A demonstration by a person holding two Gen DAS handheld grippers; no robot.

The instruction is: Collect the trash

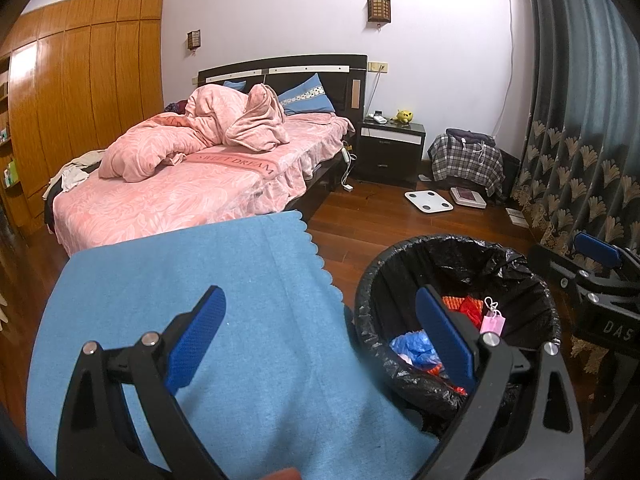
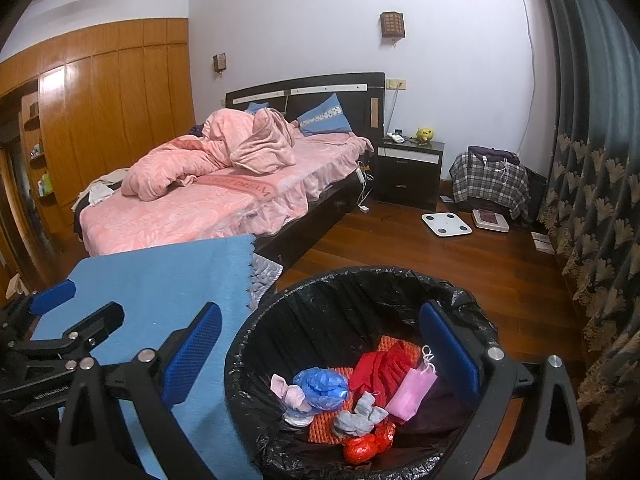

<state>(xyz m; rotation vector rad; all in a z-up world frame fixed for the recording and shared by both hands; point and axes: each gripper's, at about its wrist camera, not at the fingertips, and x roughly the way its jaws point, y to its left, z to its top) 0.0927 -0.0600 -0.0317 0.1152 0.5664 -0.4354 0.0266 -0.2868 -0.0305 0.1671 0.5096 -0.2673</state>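
Two grippers hover with jaws spread wide and nothing between the blue ribbed pads: the left gripper (image 1: pixel 320 328) above a blue cloth-covered worktop (image 1: pixel 192 312) with a scalloped edge, the right gripper (image 2: pixel 320 340) over the trash bin (image 2: pixel 256 328). The bin is round, lined with a crinkled black plastic bag, and stands on the wooden floor (image 2: pixel 420 248) just beside the worktop. In the left wrist view the bin's near rim and most of its contents are hidden behind the gripper's right finger; only scraps of blue, red and pink show. The right wrist view looks straight in: a crumpled blue plastic bag (image 2: pixel 320 386), red fabric (image 2: pixel 380 368), a small pink paper bag (image 2: pixel 412 394), grey wadded tissue (image 2: pixel 358 414), shiny red wrapper (image 2: pixel 366 446), orange textured sheet beneath. Behind stands a bed (image 2: pixel 180 208) with rumpled pink bedding.
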